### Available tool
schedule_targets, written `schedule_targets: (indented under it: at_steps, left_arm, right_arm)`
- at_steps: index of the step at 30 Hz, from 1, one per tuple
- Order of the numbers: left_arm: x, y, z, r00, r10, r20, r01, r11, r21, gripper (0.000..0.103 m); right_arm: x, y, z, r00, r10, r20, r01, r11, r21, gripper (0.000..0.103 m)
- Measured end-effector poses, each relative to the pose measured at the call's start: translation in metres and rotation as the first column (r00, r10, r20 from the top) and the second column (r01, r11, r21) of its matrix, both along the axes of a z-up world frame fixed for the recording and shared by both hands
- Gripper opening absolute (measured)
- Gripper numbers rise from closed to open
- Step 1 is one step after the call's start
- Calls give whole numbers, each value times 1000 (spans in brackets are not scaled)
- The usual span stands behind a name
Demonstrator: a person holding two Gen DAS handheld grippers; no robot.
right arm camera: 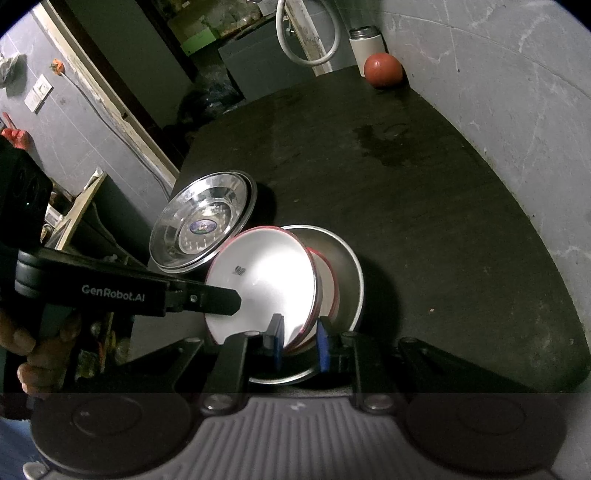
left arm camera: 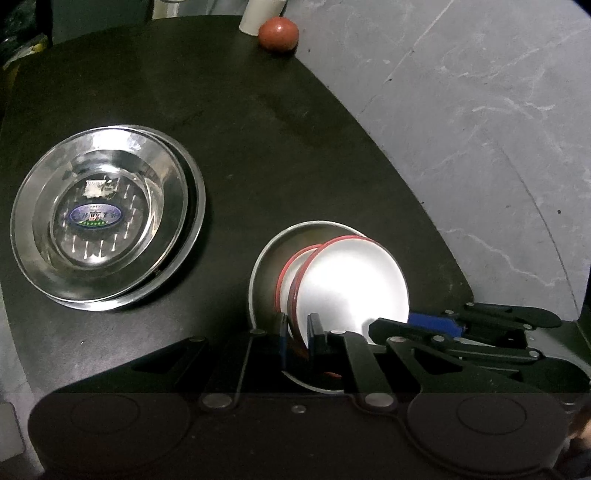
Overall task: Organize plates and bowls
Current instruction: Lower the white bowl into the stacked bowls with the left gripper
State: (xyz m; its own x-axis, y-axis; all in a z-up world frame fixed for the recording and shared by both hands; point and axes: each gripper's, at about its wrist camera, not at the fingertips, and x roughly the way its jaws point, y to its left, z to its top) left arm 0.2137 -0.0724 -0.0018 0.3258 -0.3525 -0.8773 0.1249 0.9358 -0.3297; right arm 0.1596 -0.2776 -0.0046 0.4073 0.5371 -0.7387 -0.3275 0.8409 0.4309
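— Where red-rimmed white bowls (left arm camera: 351, 280) nest tilted in a steel plate (right arm camera: 343, 266) on the black counter (left arm camera: 258, 147), who grips?
— Left gripper (left arm camera: 300, 338) and right gripper (right arm camera: 299, 341) both pinch the rims. Stacked steel plates (left arm camera: 103, 218) alongside; tomato (left arm camera: 278, 33) far corner.

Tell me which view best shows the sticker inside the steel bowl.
The left wrist view. There the steel bowl faces the camera nearly from above, so its blue oval sticker is large and unobstructed. In the right wrist view the sticker appears small, foreshortened and unreadable.
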Motion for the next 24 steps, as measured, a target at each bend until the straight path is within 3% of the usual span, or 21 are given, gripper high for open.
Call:
schedule_targets:
  at_steps: [7,24]
  left_arm:
    - [3,1,-3,1000,9,-27,-9,1000,15,11]
    - [5,3,-3,999,20,-32,-20,1000,7,16]
  right_arm:
    - [3,4,2,1000,-1,-5,1,1000,-31,28]
    - [3,1,2,1000,4,-8,-4,1000,-26,30]
